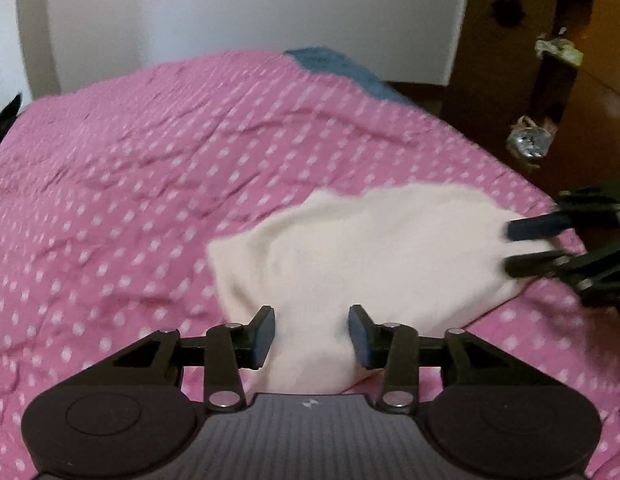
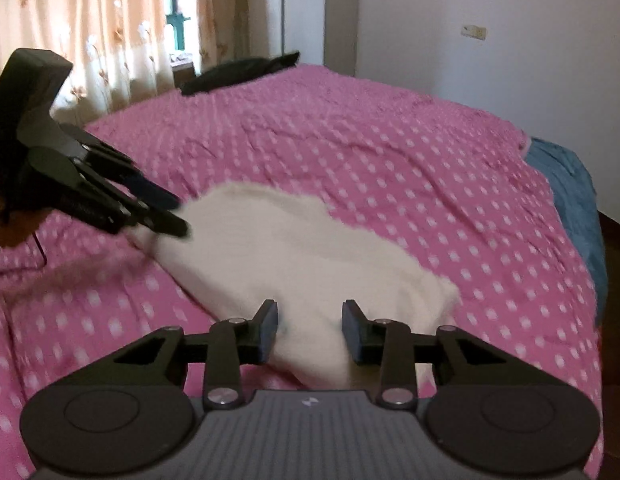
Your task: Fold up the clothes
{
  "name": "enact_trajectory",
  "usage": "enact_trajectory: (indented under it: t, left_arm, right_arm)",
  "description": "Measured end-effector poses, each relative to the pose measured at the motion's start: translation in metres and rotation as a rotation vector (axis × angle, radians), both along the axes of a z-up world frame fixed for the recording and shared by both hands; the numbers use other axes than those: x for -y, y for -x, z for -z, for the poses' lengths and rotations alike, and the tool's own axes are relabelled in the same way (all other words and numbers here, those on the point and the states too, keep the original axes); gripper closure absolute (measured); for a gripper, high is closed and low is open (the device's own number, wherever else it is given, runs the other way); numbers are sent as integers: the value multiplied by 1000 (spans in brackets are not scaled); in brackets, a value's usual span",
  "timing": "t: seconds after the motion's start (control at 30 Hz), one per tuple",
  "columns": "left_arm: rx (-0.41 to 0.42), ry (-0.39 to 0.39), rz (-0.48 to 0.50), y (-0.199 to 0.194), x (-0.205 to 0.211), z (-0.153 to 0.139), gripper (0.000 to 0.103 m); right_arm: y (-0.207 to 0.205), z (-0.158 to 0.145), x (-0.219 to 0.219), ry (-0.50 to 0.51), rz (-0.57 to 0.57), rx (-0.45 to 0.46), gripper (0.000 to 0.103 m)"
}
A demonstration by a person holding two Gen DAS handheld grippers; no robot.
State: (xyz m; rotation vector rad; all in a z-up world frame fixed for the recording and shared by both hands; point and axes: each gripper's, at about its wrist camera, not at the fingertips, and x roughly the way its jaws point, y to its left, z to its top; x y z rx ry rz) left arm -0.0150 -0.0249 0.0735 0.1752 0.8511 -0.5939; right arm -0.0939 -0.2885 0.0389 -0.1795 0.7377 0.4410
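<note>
In the left wrist view, a pink bedspread with white dots (image 1: 122, 184) fills the left and centre of the frame, wrinkled across its upper part, under a white wall (image 1: 250, 8) at the top. At lower centre the left gripper (image 1: 311, 338) has its jaws set wide apart, and a cream-white garment (image 1: 361, 248) runs up between them without either pad visibly pressing it; the cloth spreads from there toward the right of centre, lying flat on the spread. At the right edge the right gripper (image 1: 521, 250) reaches in, its two dark fingers parted over the garment's far corner. A blue cloth (image 1: 333, 66) shows at the top edge of the bed, and brown shelves with small objects (image 1: 549, 92) stand at upper right. In the right wrist view, flowered curtains (image 2: 90, 40) hang at upper left, and below them the left gripper (image 2: 178, 214) comes in from the left edge, its fingertips at the garment's (image 2: 278, 248) left end; whether they pinch cloth is blurred. A dark garment (image 2: 238, 74) lies on the bed's far edge at upper centre. At lower centre the right gripper (image 2: 310, 330) is spread wide, the cream cloth lying between its pads. The blue cloth (image 2: 573, 200) hangs off the bed at the right.
</note>
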Motion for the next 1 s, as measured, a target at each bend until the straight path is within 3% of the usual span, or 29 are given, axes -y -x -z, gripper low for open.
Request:
enact_trajectory:
  t: [0.07, 0.23, 0.47, 0.6, 0.73, 0.9, 0.93, 1.0]
  left_arm:
    - [-39, 40, -15, -3, -10, 3, 57]
    - [14, -3, -15, 0, -16, -10, 57]
    - [41, 41, -31, -11, -7, -32, 59]
    - [8, 49, -42, -27, 5, -22, 60]
    - [-36, 60, -134, -53, -5, -8, 63]
    - [-85, 54, -189, -75, -12, 10, 64]
    - [-88, 53, -187, -77, -12, 12, 67]
    - [-75, 37, -161, -76, -6, 13, 90]
  right_arm:
    - [5, -1, 6, 8, 4, -3, 69]
    - [13, -17, 11, 36, -1, 20, 69]
    - [-10, -33, 12, -76, 18, 36, 69]
    - [-26, -18, 5, -78, 21, 10, 69]
    - [-32, 0, 10, -44, 47, -37, 69]
    - [-37, -10, 15, -39, 57, -20, 68]
    - [-41, -11, 14, -39, 55, -16, 68]
    - [-51, -13, 11, -34, 51, -9, 68]
